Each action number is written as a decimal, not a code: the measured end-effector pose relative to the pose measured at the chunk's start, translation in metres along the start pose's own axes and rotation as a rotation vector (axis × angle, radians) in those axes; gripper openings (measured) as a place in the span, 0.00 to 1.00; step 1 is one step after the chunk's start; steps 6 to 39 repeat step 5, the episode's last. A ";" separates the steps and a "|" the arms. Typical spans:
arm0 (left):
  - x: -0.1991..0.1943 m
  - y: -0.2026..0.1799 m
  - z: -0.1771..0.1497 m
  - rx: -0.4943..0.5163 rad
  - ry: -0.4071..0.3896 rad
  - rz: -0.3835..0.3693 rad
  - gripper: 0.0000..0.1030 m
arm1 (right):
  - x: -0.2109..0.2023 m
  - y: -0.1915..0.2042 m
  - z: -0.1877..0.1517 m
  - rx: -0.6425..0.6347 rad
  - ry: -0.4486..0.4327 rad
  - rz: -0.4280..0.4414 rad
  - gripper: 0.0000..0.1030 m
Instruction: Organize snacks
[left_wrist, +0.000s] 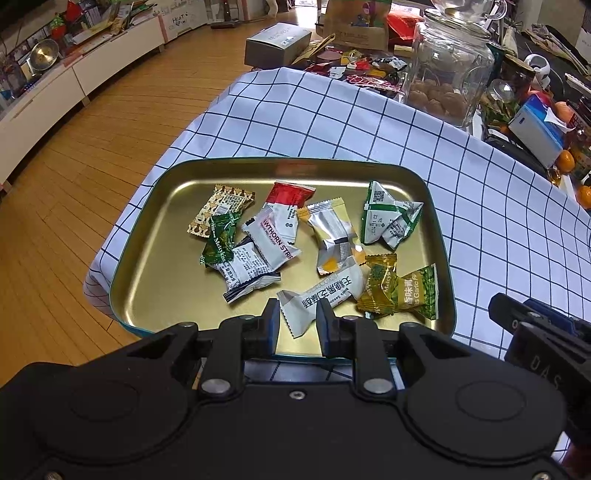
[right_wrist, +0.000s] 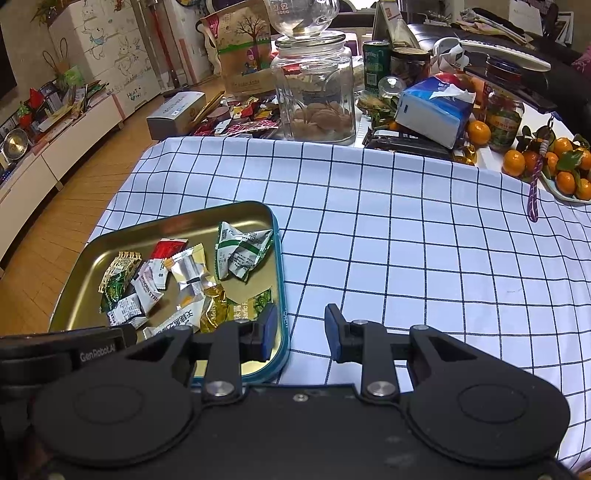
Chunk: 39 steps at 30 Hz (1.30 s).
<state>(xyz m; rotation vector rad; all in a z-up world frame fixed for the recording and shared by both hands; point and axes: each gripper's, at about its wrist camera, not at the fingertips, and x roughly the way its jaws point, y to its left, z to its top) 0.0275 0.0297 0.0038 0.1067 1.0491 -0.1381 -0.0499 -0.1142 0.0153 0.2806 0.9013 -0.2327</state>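
Observation:
A gold tin tray (left_wrist: 155, 280) with a teal rim lies on the checked cloth and holds several wrapped snacks. My left gripper (left_wrist: 297, 321) hovers open over the tray's near edge; a white sesame snack packet (left_wrist: 325, 291) lies on the tray between its fingers, not gripped. In the right wrist view the tray (right_wrist: 96, 254) sits at the left with the snacks in it. My right gripper (right_wrist: 301, 330) is open and empty, straddling the tray's right rim, with its left finger above the tray and its right finger above the cloth.
A glass jar (right_wrist: 314, 92) with round biscuits stands at the back of the cloth. Beside it are loose snack wrappers (right_wrist: 243, 118), a grey box (right_wrist: 173, 114), a tissue pack (right_wrist: 432, 110) and tangerines (right_wrist: 554, 162). The table's left edge drops to the wooden floor (left_wrist: 92, 166).

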 end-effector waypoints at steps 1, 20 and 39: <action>0.000 0.000 0.000 0.001 0.000 0.000 0.30 | 0.000 0.000 0.000 -0.002 0.000 0.000 0.29; 0.000 0.000 0.000 0.001 -0.003 -0.001 0.30 | -0.001 0.001 -0.001 -0.006 0.002 0.002 0.29; 0.000 0.000 0.000 0.001 -0.003 -0.001 0.30 | -0.001 0.001 -0.001 -0.006 0.002 0.002 0.29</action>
